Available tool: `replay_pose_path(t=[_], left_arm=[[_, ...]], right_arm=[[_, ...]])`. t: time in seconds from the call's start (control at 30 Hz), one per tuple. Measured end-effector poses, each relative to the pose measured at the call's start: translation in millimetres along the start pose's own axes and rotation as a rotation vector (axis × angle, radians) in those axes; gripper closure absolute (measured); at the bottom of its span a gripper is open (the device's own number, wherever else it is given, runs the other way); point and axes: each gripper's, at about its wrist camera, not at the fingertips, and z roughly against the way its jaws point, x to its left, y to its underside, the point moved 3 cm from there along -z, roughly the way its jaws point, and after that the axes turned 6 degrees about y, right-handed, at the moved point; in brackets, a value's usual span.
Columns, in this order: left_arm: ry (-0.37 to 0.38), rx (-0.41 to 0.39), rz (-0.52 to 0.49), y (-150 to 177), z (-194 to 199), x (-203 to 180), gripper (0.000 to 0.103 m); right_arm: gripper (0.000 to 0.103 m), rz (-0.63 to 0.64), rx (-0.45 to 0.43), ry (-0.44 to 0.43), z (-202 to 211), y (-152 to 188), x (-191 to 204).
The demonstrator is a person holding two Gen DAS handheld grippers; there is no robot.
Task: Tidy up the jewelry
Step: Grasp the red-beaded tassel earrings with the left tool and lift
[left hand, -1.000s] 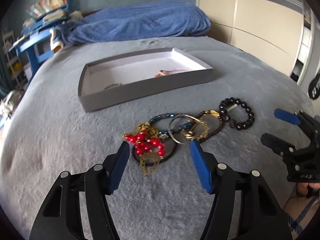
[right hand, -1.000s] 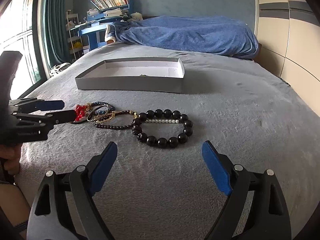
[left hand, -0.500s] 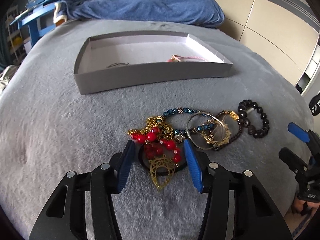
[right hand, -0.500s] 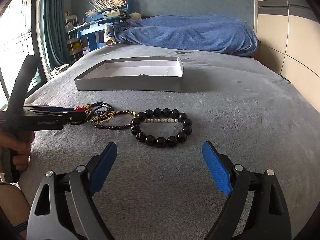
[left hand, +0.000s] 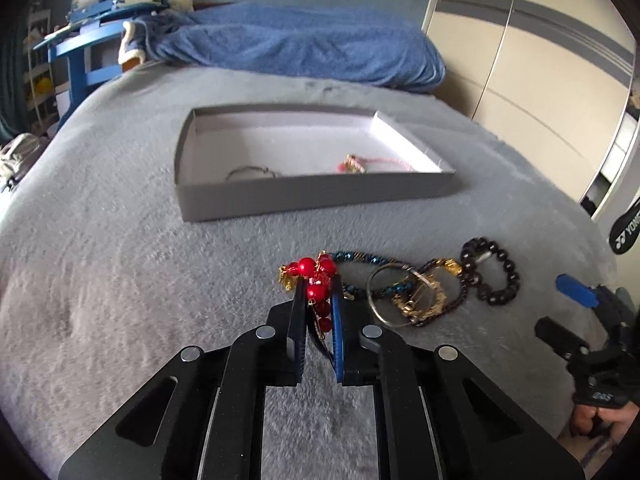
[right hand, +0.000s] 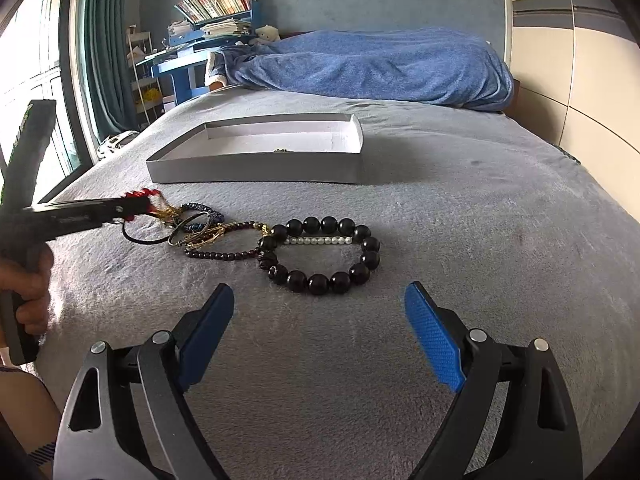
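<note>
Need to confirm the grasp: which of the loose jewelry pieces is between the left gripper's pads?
The red bead piece, leftmost in the pile; the left gripper is closing on it.

Grey plush bed point(right hand: 460, 208) with a shallow grey tray point(right hand: 256, 170), tangled jewelry pile point(left hand: 404, 288) and rumpled blue blanket point(right hand: 372, 66).

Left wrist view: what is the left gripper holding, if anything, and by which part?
The left gripper is closing on the red-bead and gold-chain piece, pads pressing its cluster of red beads. The right gripper is open and empty.
</note>
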Motion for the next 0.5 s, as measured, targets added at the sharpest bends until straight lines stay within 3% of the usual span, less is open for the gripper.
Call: replay_pose_path(t=[0.17, 0.27, 0.5], left_arm=[[0.018, -0.033, 0.016, 3, 23, 7, 0.091], [0.095, -0.039, 0.059, 9, 32, 12, 0.091], [0.087, -0.007, 0.055, 24, 34, 16, 0.091]], right_arm=[[0.017, -0.031, 0.004, 0.0, 0, 1, -7], [0.017, -0.045, 0.011, 0.002, -1, 1, -10], [0.017, -0.024, 0.005, 0.008, 1, 0, -5]])
